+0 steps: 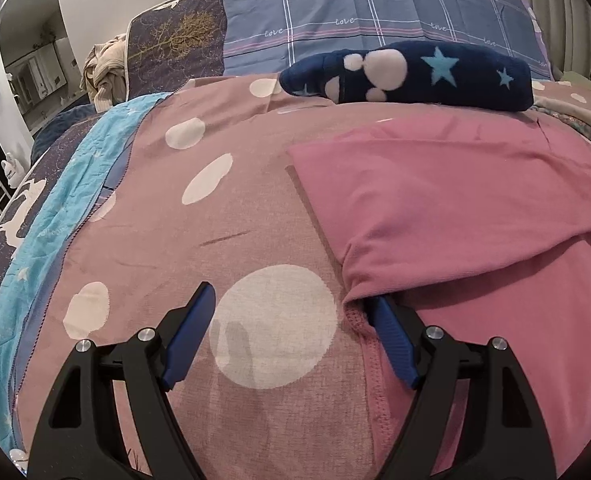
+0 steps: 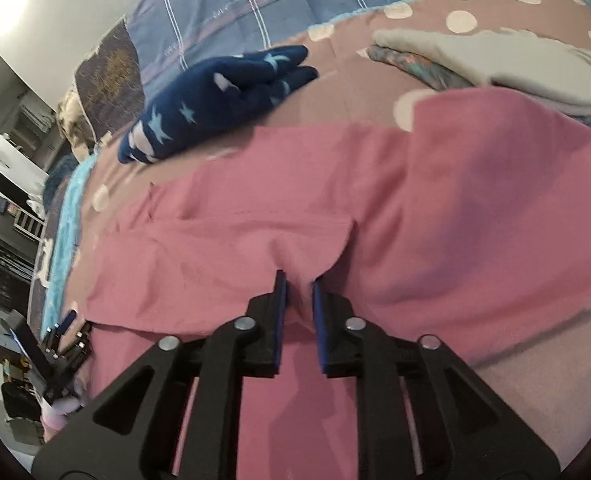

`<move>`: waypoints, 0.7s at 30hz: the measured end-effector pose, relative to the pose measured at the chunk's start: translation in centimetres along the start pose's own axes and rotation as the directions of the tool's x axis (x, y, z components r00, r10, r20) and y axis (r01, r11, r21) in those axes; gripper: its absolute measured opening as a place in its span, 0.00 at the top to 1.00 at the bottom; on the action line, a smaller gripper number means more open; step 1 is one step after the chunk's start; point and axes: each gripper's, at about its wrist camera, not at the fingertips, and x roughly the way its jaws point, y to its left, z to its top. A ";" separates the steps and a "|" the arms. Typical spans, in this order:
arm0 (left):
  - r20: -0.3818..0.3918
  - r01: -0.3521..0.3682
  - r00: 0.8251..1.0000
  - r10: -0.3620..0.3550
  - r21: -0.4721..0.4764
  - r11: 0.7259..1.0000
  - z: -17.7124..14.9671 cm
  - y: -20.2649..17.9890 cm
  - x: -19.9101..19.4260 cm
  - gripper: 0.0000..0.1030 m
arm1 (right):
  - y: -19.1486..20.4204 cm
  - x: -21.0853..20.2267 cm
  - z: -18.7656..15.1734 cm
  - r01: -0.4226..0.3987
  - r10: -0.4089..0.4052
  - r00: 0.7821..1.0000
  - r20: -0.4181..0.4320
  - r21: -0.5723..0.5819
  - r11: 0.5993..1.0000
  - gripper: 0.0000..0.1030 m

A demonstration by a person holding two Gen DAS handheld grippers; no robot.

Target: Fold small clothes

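Pink garment (image 1: 475,200) lies just right of the spread, empty left claw (image 1: 291,300), so its corner could slip loose; in the right view, the right claw (image 2: 299,280) pinches only a thin fold and may drop it.

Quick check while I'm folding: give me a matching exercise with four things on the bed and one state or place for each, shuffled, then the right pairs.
Things:
1. pink garment
2. navy star sock
3. left claw
4. right claw

States:
A. open, over a white dot on the bedspread
B. nearly shut, pinching a fold of cloth
C. lying near the checked pillow
D. partly folded over itself

Pairs: 1-D, 2-C, 3-A, 4-B
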 end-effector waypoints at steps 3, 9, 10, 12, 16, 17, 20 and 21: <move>0.000 0.013 1.000 -0.013 -0.006 1.000 -0.1 0.1 0.0 0.24 | -0.9 -0.7 -0.4 -0.001 0.001 1.000 -0.004 0.012 1.000 0.68; -0.007 0.021 1.000 -0.021 -0.010 1.000 -0.1 0.1 0.2 0.24 | -2.2 1.2 1.4 -0.133 0.139 0.989 -0.049 0.119 0.984 0.50; -0.008 0.024 1.000 -0.024 -0.013 1.000 -0.2 0.1 0.2 0.24 | -2.2 1.8 1.9 -0.145 0.154 0.987 -0.054 0.133 0.980 0.50; -0.007 0.027 1.000 -0.027 -0.018 0.999 -0.2 0.2 0.2 0.24 | -2.0 2.5 2.8 -0.115 0.121 0.992 -0.033 0.141 0.983 0.93; -0.012 0.026 1.000 -0.026 -0.020 0.999 -0.2 0.2 0.4 0.23 | 0.5 -0.7 3.2 -0.020 0.013 0.988 0.151 0.048 0.999 0.98; -0.013 0.026 1.000 -0.026 -0.021 0.999 -0.2 0.2 0.5 0.23 | 0.8 -0.5 3.4 0.047 -0.050 0.987 0.150 0.022 0.999 0.94; -0.007 0.024 1.000 -0.024 -0.022 0.999 -0.3 0.2 0.3 0.23 | -1.2 1.4 3.6 0.075 -0.080 0.995 0.062 0.076 0.994 0.85; -0.008 0.022 1.000 -0.022 -0.021 1.000 -0.3 0.1 0.4 0.23 | -1.9 1.4 3.4 0.052 -0.058 0.997 0.054 0.108 0.993 0.83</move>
